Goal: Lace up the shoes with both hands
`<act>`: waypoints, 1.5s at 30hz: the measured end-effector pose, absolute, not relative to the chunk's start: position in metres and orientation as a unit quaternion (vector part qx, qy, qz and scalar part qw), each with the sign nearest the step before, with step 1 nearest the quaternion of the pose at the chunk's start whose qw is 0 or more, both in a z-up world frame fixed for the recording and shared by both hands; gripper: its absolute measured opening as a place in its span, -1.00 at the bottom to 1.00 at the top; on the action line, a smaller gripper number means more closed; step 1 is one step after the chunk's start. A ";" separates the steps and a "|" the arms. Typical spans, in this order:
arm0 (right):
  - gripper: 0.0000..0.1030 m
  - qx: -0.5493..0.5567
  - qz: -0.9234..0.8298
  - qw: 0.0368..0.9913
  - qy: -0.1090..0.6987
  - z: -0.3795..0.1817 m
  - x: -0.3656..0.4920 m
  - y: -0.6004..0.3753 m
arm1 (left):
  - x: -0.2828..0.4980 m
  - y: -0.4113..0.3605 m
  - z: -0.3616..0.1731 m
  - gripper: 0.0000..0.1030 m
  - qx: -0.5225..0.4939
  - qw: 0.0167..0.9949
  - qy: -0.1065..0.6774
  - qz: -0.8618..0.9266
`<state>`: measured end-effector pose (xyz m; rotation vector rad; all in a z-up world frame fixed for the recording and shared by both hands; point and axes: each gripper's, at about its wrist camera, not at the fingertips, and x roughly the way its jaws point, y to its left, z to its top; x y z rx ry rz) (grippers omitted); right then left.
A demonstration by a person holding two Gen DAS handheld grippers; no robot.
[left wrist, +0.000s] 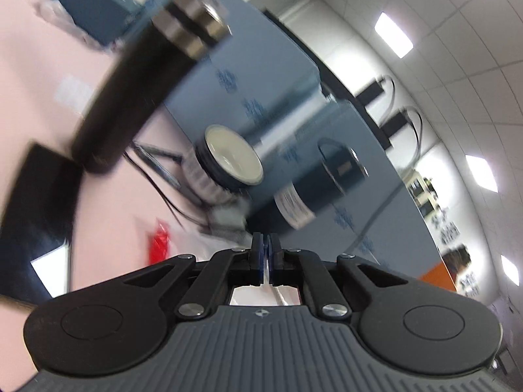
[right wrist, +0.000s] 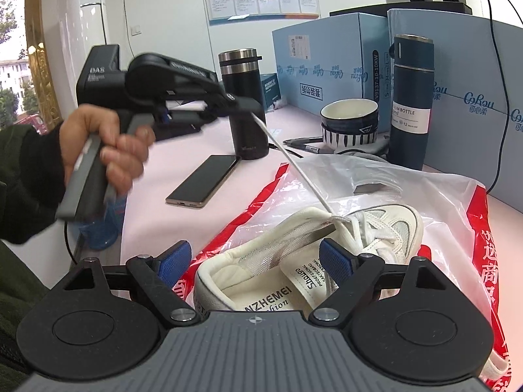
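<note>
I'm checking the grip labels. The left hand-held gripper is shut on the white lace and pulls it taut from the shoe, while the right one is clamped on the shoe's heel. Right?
Not quite. The right hand-held gripper is open, its pads either side of the shoe, as the right wrist view shows. The left hand-held gripper is shut on the taut white lace.

Shoe (right wrist: 327,245) on bag (right wrist: 451,202), phone (right wrist: 202,181) left of it — bowls (right wrist: 349,124) behind

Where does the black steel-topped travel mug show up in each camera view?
Left wrist: the black steel-topped travel mug lies blurred and tilted across the upper left.
Right wrist: it stands upright at upper centre, behind the left hand-held gripper.
Shared landmark: the white-lined bowl.
</note>
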<state>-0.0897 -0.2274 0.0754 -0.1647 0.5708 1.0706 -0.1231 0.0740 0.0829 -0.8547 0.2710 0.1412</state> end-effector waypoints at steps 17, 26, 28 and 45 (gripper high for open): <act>0.65 -0.055 0.495 0.805 0.322 0.064 -0.083 -0.226 | -0.184 0.166 0.133 -0.95 -0.361 0.910 0.047 0.200; 0.65 -0.080 0.492 0.797 0.340 0.058 -0.084 -0.220 | -0.203 0.183 0.134 -0.95 -0.360 0.903 0.041 0.231; 0.65 -0.080 0.493 0.797 0.339 0.058 -0.083 -0.220 | -0.206 0.186 0.135 -0.95 -0.362 0.901 0.039 0.234; 0.88 0.100 0.335 0.896 0.273 0.097 -0.073 -0.357 | -0.183 0.091 0.116 0.20 -0.280 0.939 0.197 0.036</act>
